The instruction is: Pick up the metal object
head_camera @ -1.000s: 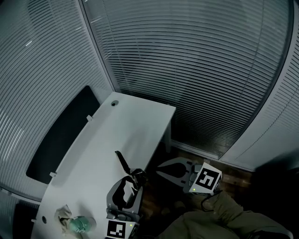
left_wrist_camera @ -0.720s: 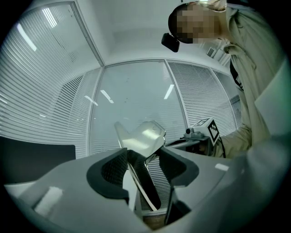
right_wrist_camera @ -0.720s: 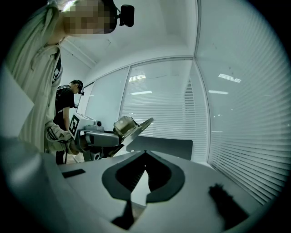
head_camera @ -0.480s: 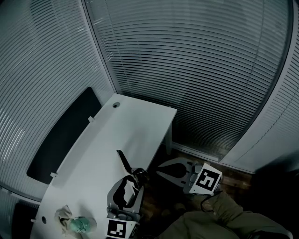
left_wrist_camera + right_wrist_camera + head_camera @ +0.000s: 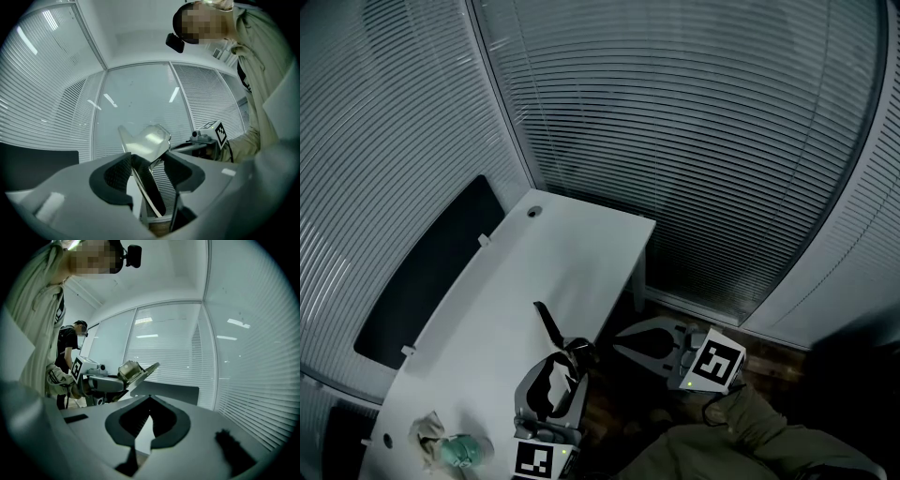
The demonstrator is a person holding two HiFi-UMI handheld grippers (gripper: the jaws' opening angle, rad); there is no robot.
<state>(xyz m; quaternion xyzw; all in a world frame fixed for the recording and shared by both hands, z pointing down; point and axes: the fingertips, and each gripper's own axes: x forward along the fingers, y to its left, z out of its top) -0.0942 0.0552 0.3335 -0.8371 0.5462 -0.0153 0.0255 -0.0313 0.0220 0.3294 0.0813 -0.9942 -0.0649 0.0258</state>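
Observation:
A shiny metal object [image 5: 146, 139] with a flat, scoop-like head and a thin handle sticks up between the pads of my left gripper [image 5: 150, 164], which is shut on its handle. In the head view the left gripper [image 5: 567, 361] hangs over the near right edge of the white table [image 5: 544, 272], with the metal object [image 5: 547, 323] pointing away over the tabletop. My right gripper [image 5: 621, 341] floats just off the table's right edge, its jaws shut with nothing between them. The right gripper view shows its own jaws [image 5: 149, 401] meeting at their tips and the metal object [image 5: 136, 371] held beside it.
A teal object with a crumpled cloth [image 5: 450, 452] lies at the table's near left corner. A dark panel [image 5: 427, 272] runs along the table's left side. Slatted blinds [image 5: 694, 141] close in the room. Another person [image 5: 70, 345] stands in the background.

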